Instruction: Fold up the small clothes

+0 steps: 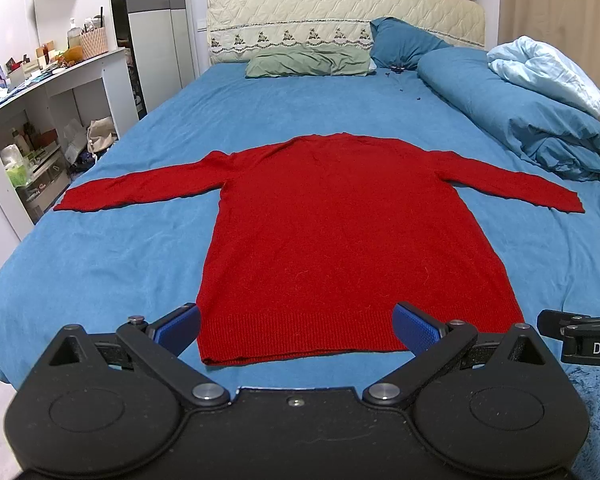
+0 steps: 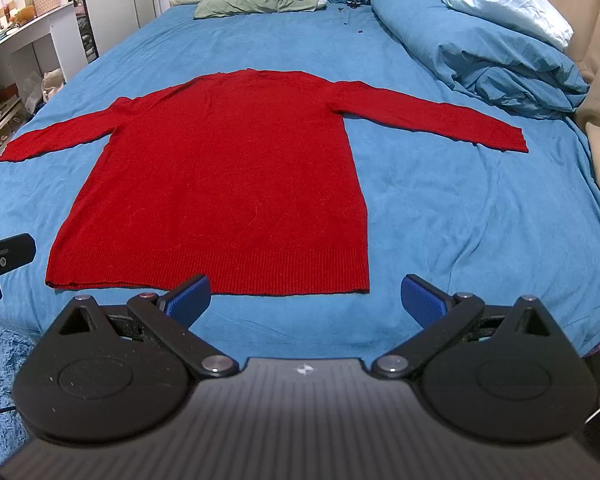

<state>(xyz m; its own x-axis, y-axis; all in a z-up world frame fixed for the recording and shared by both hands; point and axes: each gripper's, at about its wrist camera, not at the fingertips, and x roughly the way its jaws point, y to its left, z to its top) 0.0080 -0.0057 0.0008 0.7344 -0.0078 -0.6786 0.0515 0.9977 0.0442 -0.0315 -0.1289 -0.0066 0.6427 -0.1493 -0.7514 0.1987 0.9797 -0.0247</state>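
Observation:
A red knit sweater (image 1: 339, 232) lies flat on the blue bed (image 1: 100, 264), both sleeves spread out, hem toward me. It also shows in the right wrist view (image 2: 224, 184). My left gripper (image 1: 296, 328) is open and empty, its blue pads just above the hem, near the hem's left half. My right gripper (image 2: 305, 300) is open and empty, just short of the hem's right corner. The right gripper's body shows at the right edge of the left wrist view (image 1: 579, 336). The left gripper's body shows at the left edge of the right wrist view (image 2: 4, 260).
A rolled blue duvet (image 1: 519, 112) with a pale blue blanket (image 1: 547, 68) lies along the bed's right side. A green pillow (image 1: 307, 62) and a blue pillow (image 1: 403, 42) lie at the headboard. White shelves (image 1: 40, 120) stand at the left. A blue rug (image 2: 0, 380) lies below the bed.

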